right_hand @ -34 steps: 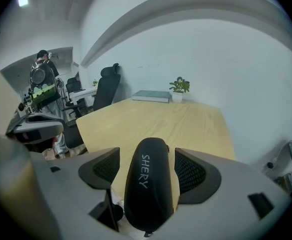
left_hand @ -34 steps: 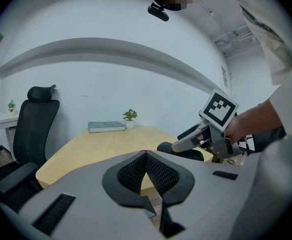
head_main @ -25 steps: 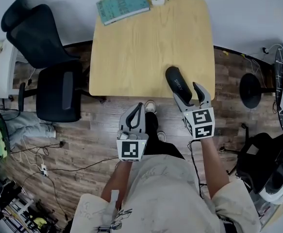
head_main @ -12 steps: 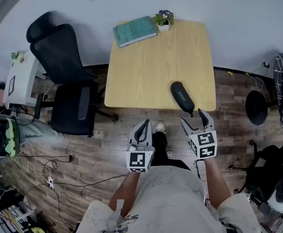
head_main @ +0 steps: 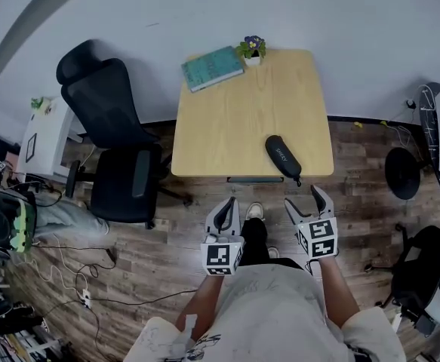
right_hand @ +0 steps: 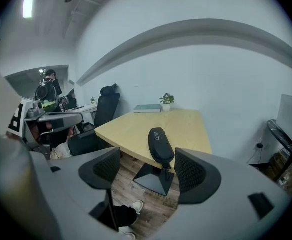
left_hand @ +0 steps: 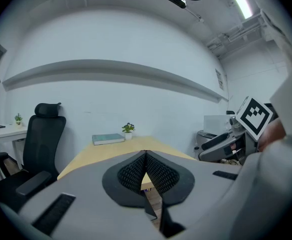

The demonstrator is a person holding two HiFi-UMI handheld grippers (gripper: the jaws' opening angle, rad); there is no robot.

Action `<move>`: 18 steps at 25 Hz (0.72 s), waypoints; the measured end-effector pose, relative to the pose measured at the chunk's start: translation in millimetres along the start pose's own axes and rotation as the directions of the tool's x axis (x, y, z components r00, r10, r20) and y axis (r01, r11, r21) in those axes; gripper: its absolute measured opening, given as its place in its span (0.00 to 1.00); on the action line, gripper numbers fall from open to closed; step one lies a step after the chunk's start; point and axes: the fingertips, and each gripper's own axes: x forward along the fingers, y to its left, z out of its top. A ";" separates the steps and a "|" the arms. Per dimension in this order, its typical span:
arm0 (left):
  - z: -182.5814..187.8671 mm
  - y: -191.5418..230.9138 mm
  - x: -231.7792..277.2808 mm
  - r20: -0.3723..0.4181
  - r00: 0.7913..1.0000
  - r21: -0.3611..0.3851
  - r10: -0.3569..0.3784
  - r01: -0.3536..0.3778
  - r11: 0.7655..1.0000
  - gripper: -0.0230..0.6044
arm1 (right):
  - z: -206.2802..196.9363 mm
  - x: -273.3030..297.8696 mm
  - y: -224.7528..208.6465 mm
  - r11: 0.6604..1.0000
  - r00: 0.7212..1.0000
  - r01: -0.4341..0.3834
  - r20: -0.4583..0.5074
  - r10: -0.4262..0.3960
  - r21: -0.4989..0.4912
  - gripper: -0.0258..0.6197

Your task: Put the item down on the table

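Note:
A black oblong case (head_main: 282, 156) (right_hand: 159, 145) lies near the front right edge of the light wooden table (head_main: 235, 119) (right_hand: 130, 126), its strap hanging over the edge. My right gripper (head_main: 307, 204) (right_hand: 148, 171) is held off the table, just in front of that edge, open with nothing between its fingers. To the left, over the floor, my left gripper (head_main: 225, 216) (left_hand: 146, 170) is shut with its pads pressed together and holds nothing.
A teal book (head_main: 212, 68) and a small potted plant (head_main: 251, 50) sit at the table's far edge. A black office chair (head_main: 118, 142) stands left of the table. Cables (head_main: 76, 270) trail over the wooden floor, and another chair base (head_main: 402, 173) is at the right.
The case was between my right gripper's fingers on the table edge; now it lies free and both grippers have drawn back from the table towards me. The head view has pulled back too.

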 end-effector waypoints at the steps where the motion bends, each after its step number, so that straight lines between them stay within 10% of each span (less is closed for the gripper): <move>1: 1.3 -0.6 -1.9 0.004 1.000 0.004 0.001 -0.001 1.000 0.05 | -1.7 -2.9 -0.8 1.000 1.000 0.003 0.002 -0.003 0.002 0.56; 18: 34.7 -3.1 -14.9 0.083 0.996 0.068 0.017 -0.023 0.997 0.05 | 17.6 -31.6 -17.0 0.998 0.994 0.056 0.095 -0.057 0.011 0.56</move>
